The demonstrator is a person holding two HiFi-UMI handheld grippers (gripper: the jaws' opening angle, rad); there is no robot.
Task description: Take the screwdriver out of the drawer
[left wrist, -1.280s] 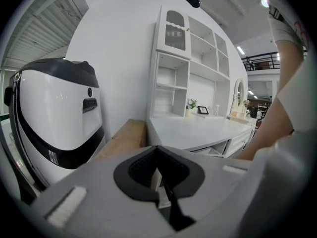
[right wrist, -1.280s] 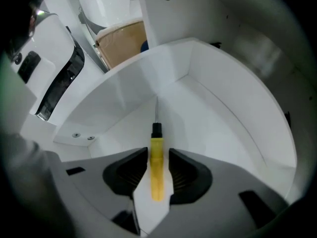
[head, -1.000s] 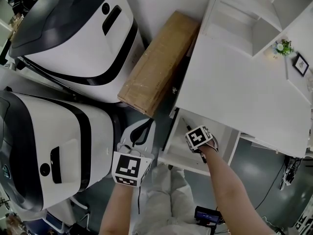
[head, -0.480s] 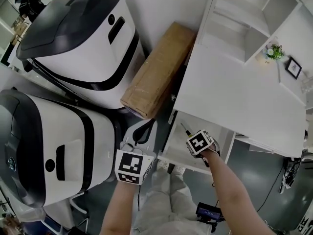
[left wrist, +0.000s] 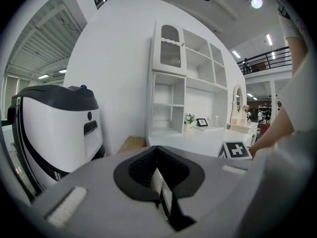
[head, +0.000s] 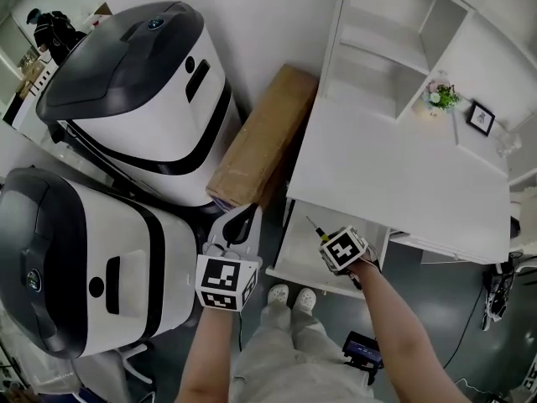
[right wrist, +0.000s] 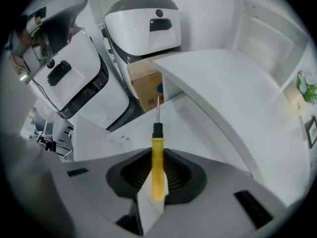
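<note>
R gripper (right wrist: pixel 157 185), pads pinching the yellow handle of the screwdriver (right wrist: pixel 157 165), is lifting it higher vs a sec ago, so it's prob. clearing the open drawer (head: pixel 295 254), while L gripper (left wrist: pixel 159 185), jaws pressed together & empty, is rising alongside.

A white wall (head: pixel 268 23) was seen at the top of the frame. At the right, a white shelf unit (head: pixel 382 36) was set on a white surface (head: pixel 394 162). A cardboard box (head: pixel 264 137) was seen between that surface and two large white-and-black machines (head: pixel 143 91) at the left. Grey floor (head: pixel 436 300) was shown at the lower right.
</note>
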